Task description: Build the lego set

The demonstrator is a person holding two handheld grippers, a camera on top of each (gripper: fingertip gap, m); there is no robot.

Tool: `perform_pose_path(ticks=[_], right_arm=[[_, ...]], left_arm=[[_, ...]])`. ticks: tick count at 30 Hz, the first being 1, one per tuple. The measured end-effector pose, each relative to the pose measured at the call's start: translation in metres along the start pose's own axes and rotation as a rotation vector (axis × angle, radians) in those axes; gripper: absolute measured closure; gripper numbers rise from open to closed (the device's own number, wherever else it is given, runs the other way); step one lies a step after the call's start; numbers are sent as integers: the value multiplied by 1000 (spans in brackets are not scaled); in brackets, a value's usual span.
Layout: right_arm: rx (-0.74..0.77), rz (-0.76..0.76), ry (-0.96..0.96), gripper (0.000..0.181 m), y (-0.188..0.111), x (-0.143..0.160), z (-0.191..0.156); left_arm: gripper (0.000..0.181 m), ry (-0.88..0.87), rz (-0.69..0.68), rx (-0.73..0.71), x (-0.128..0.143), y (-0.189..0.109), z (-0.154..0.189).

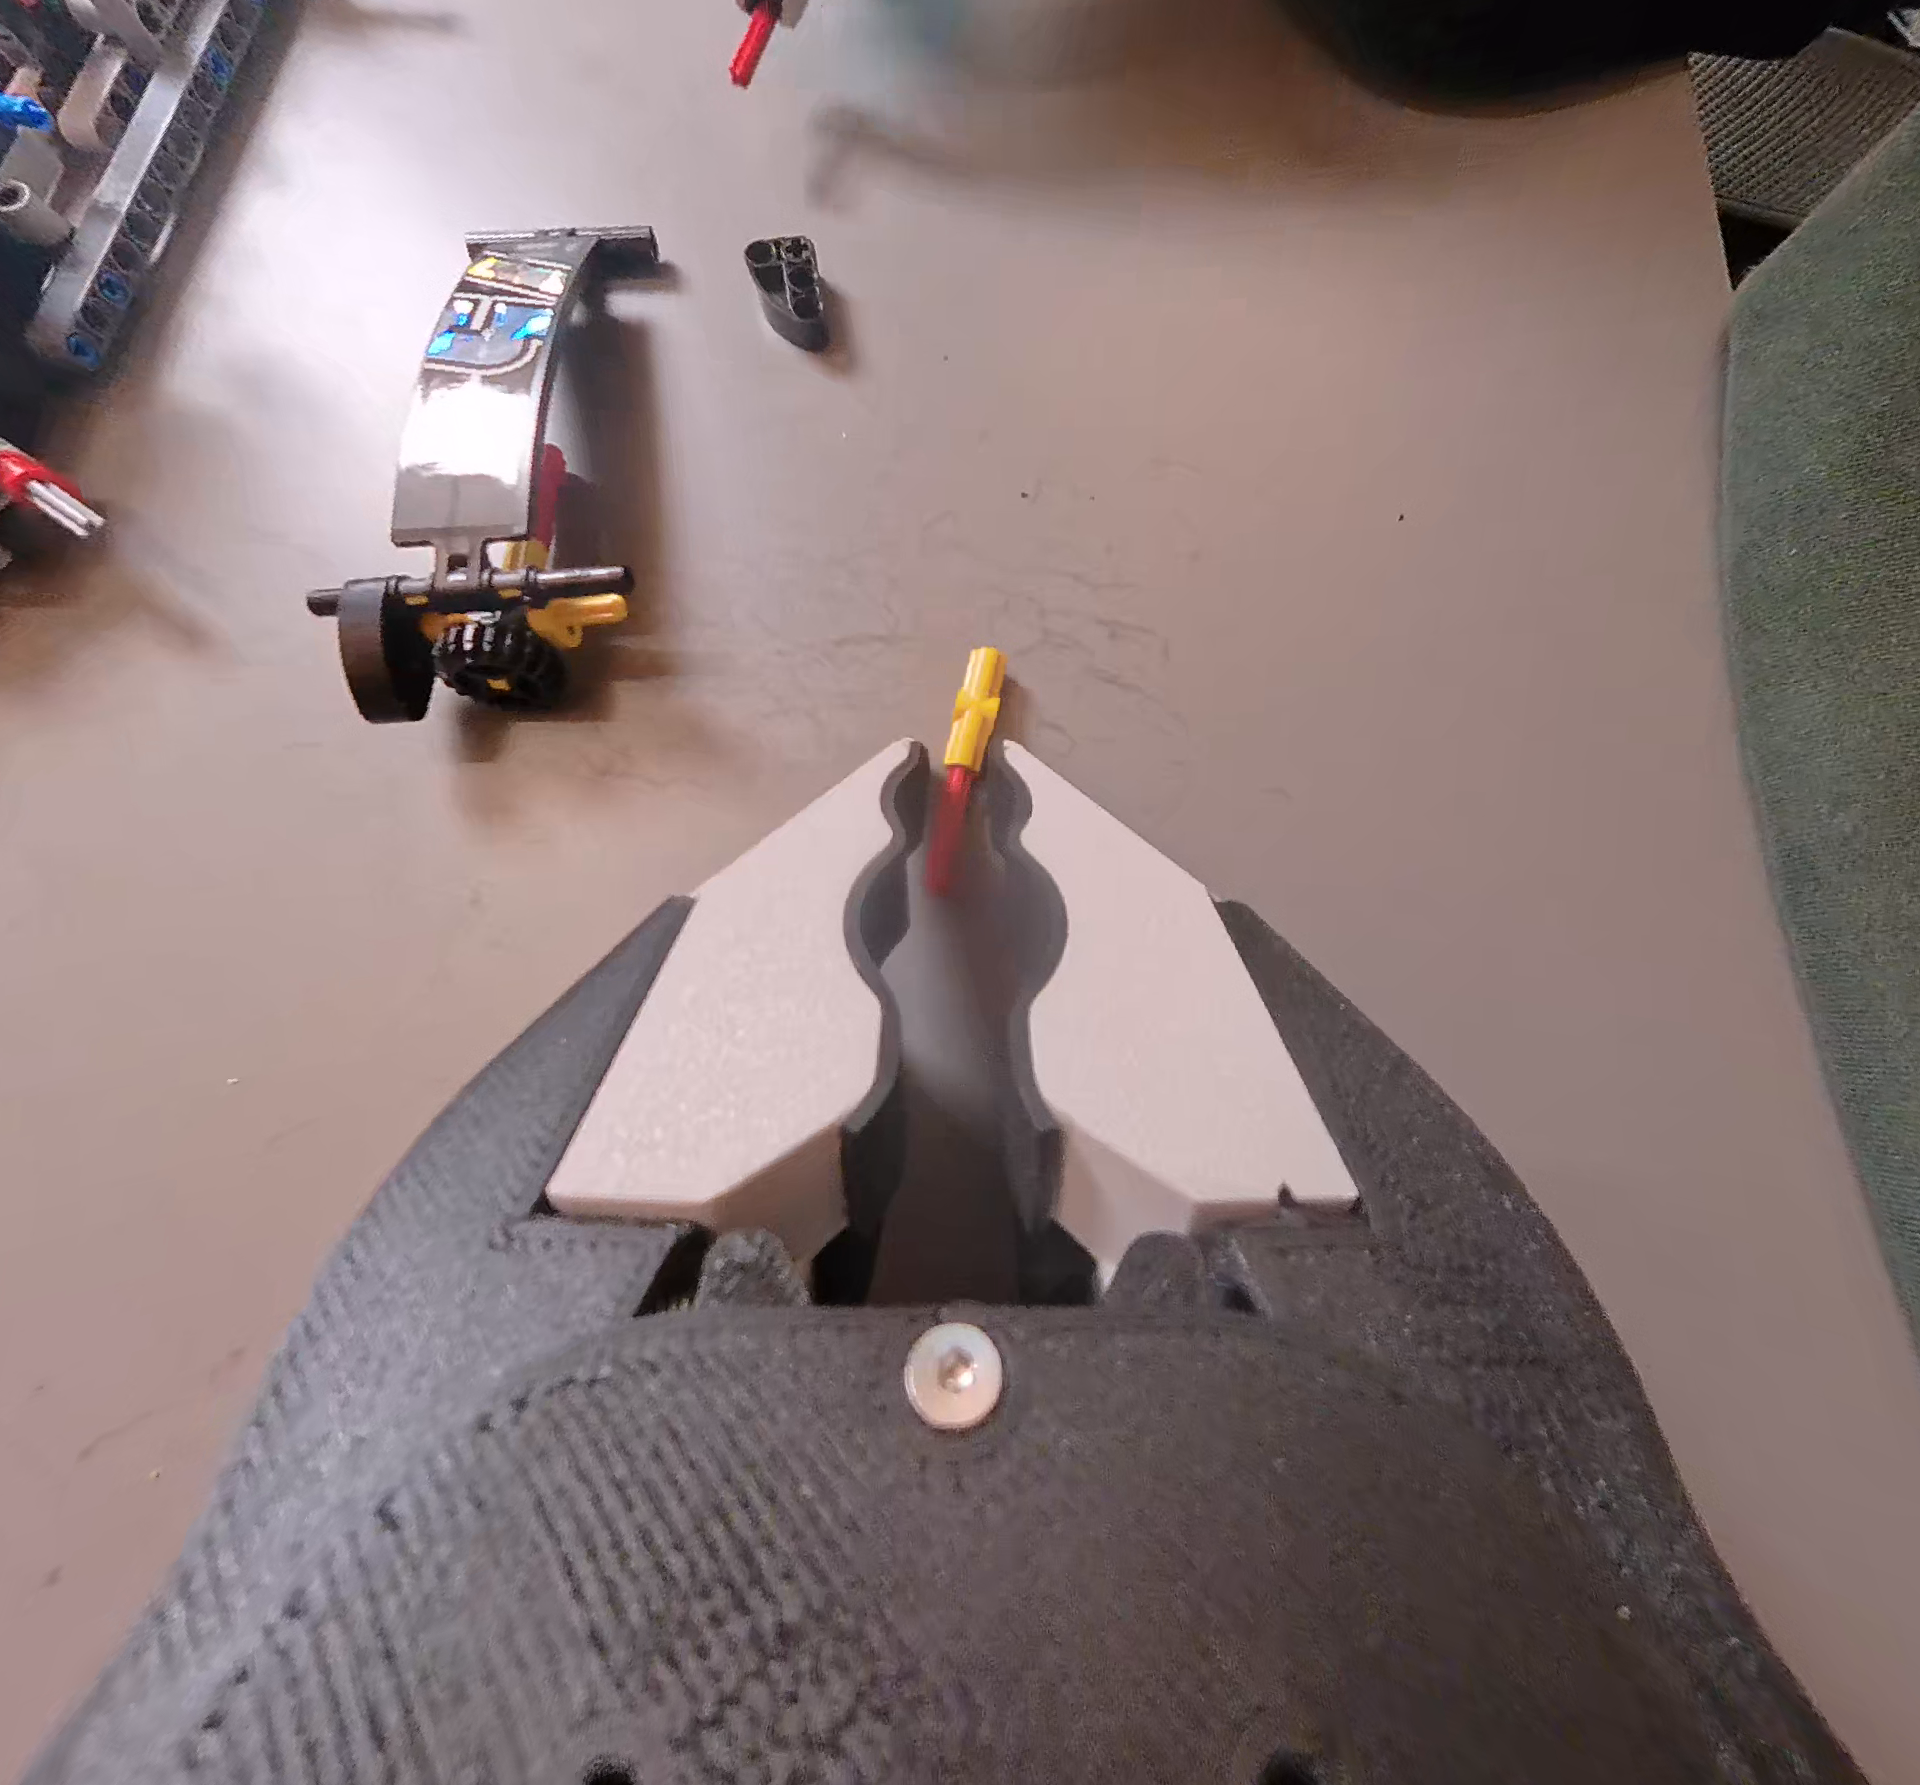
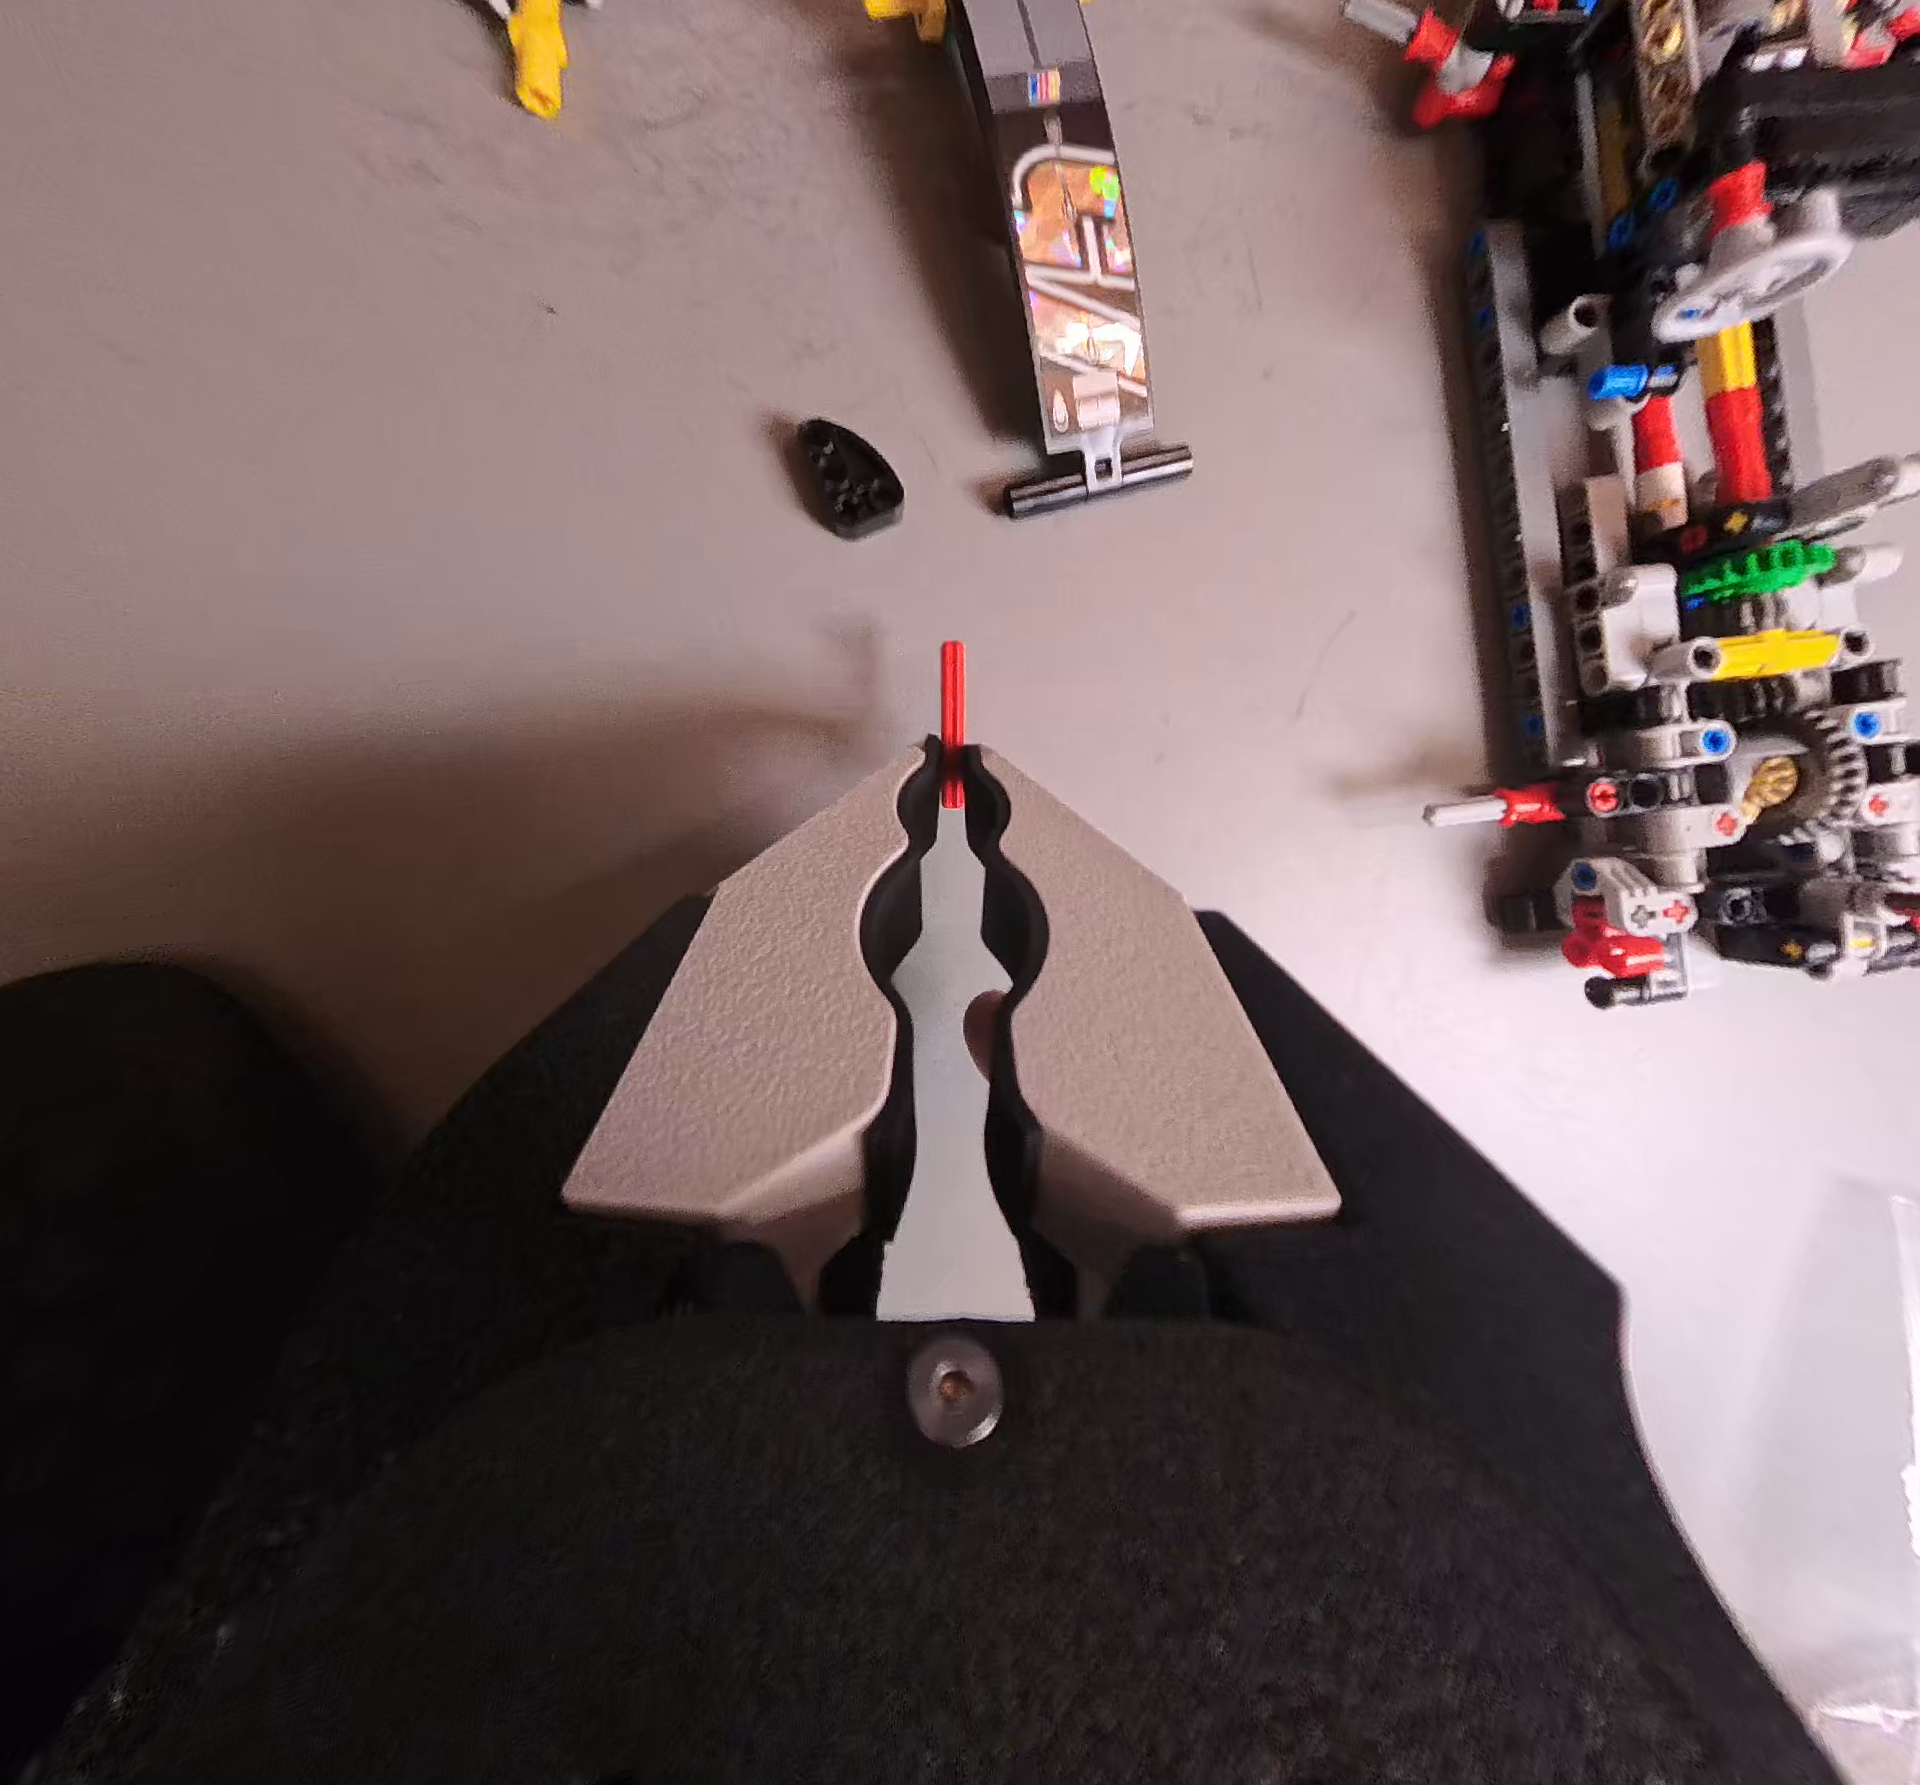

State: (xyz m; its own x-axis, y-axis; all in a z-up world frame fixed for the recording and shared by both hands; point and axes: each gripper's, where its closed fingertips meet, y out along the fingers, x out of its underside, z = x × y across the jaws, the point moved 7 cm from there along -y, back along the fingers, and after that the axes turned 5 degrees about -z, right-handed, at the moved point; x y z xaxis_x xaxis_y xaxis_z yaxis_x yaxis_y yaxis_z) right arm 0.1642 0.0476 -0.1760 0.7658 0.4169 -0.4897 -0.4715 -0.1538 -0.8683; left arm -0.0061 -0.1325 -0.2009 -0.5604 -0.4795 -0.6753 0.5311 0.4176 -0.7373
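Left hand-held gripper (image 1: 961,753) pinching yellow connector (image 1: 972,707) on red axle; right hand-held gripper (image 2: 953,753) pinching red axle (image 2: 952,696).

The curved black panel assembly (image 2: 1049,208) lies in the middle of the table (image 2: 312,385) and serves as the landmark. Close on one side of it sits a small black connector (image 2: 850,478), and farther off on the opposite side the large model chassis (image 2: 1704,488) blocks a long strip. Beyond the connector, away from the panel, the tabletop lies bare and open for passage.
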Motion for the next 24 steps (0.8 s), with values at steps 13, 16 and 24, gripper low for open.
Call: perform_pose_path(ticks=[13, 16, 24], right_arm=[[-64, 343, -192, 181, 21, -86, -45], [-69, 339, -227, 181, 36, -99, -57], [-69, 356, -236, 181, 42, -107, -62]], left_arm=[[163, -78, 354, -43, -27, -27, -9], [167, -51, 335, -50, -27, -22, -5], [178, -24, 269, -24, -23, -15, 0]])
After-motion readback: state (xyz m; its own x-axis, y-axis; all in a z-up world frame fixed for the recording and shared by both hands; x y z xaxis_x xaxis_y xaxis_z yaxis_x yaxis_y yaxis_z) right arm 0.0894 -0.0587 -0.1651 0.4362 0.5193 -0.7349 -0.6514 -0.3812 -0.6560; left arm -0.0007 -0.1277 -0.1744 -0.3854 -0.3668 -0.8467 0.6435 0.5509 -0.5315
